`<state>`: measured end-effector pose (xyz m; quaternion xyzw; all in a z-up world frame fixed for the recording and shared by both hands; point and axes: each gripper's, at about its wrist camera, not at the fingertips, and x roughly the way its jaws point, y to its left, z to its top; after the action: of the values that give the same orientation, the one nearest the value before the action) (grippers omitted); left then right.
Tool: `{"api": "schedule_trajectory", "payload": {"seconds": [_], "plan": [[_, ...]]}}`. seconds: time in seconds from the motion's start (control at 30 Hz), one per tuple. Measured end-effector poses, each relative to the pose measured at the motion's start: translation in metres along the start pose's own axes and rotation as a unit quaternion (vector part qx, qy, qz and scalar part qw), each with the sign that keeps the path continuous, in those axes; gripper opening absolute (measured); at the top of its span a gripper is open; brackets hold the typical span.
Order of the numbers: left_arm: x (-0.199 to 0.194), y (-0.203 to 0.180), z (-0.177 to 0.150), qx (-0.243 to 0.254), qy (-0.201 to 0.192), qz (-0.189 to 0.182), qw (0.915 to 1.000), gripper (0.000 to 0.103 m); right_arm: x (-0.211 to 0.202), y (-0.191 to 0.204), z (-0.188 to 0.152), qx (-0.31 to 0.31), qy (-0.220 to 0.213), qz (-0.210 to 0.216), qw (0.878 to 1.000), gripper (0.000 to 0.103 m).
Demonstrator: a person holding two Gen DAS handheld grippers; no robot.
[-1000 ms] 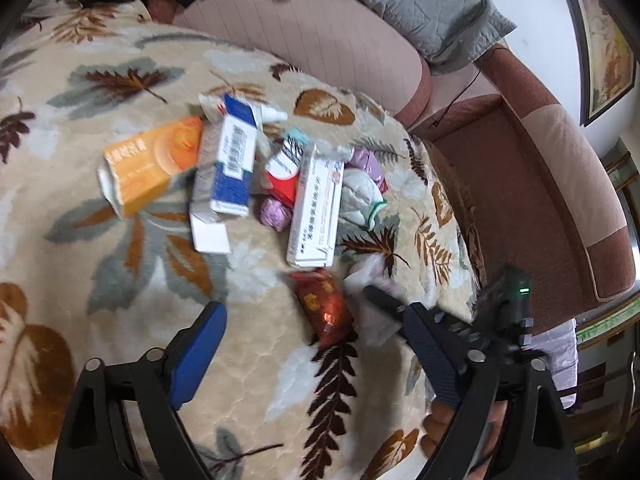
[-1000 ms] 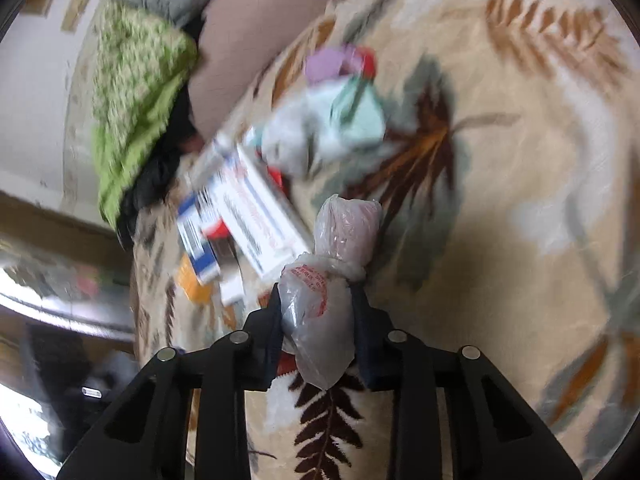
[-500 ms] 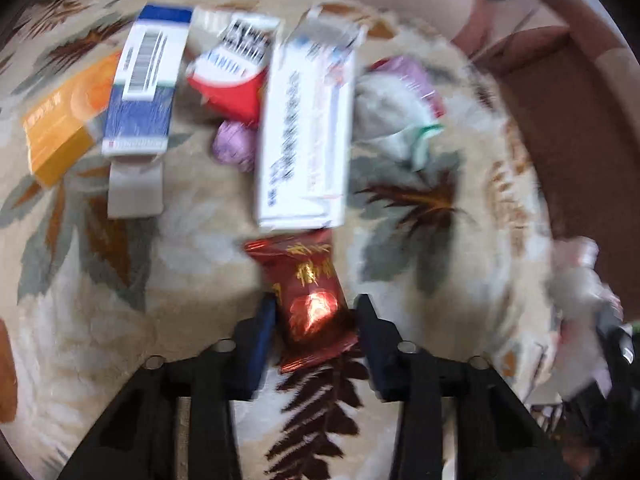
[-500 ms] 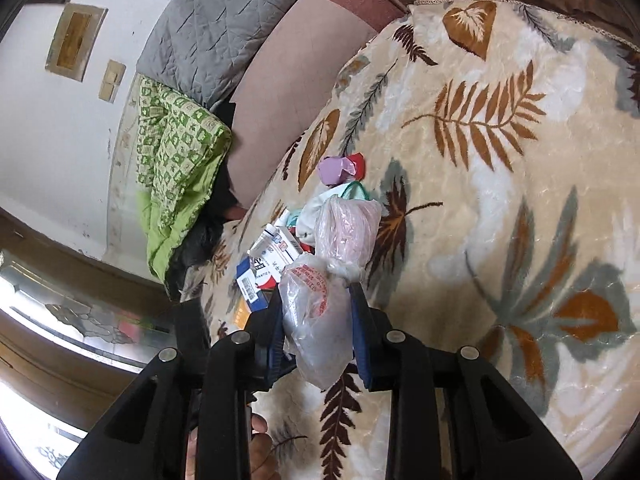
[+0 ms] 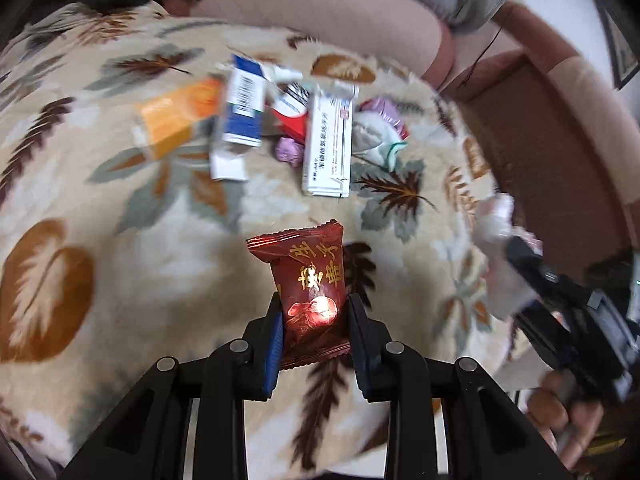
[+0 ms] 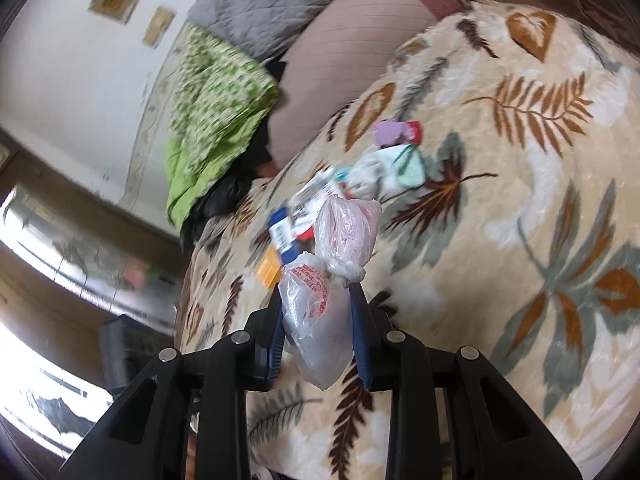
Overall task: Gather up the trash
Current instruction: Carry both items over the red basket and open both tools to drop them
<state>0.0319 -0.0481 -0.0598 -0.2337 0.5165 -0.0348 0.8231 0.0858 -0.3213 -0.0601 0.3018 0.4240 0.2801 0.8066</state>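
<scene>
Left gripper (image 5: 314, 312) clamped on red snack wrapper (image 5: 310, 280), jaws just closed around it, above leaf-patterned blanket (image 5: 120, 264). Beyond its tips, white carton (image 5: 329, 146), blue box (image 5: 244, 108), orange box (image 5: 176, 118). Right gripper (image 6: 318, 316) clamped on knotted plastic bag (image 6: 320, 320).

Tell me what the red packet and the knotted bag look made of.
Red packet: glossy foil or plastic film, going by its glare spot and crimped end. Knotted bag: thin translucent plastic, wrinkled, with red print. Blanket beneath: plush fleece, apparently.
</scene>
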Motion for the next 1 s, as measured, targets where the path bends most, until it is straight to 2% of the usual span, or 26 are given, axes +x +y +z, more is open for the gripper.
{"api": "schedule_trajectory", "payload": {"seconds": [0.2, 0.33, 0.6, 0.8, 0.87, 1.0], "plan": [[-0.073, 0.032, -0.053, -0.015, -0.038, -0.032, 0.9986, 0.030, -0.031, 0.040, -0.054, -0.075, -0.006, 0.012, 0.997, 0.028], [-0.117, 0.053, -0.097, -0.012, -0.066, -0.040, 0.9969, 0.030, -0.047, 0.070, -0.095, -0.132, -0.005, 0.009, 0.991, 0.028], [-0.162, 0.076, -0.158, -0.007, -0.089, -0.056, 0.9944, 0.030, -0.080, 0.128, -0.169, -0.207, 0.017, 0.030, 0.978, 0.029], [-0.165, 0.081, -0.200, 0.019, -0.108, -0.033, 0.9934, 0.030, -0.063, 0.123, -0.230, -0.209, 0.063, 0.026, 0.976, 0.029], [-0.155, 0.081, -0.213, 0.029, -0.102, -0.025, 0.9941, 0.030, -0.053, 0.113, -0.245, -0.200, 0.082, 0.011, 0.976, 0.029], [-0.136, 0.079, -0.229, 0.040, -0.071, -0.033, 0.9962, 0.030, -0.038, 0.092, -0.266, -0.188, 0.124, -0.020, 0.974, 0.029]]}}
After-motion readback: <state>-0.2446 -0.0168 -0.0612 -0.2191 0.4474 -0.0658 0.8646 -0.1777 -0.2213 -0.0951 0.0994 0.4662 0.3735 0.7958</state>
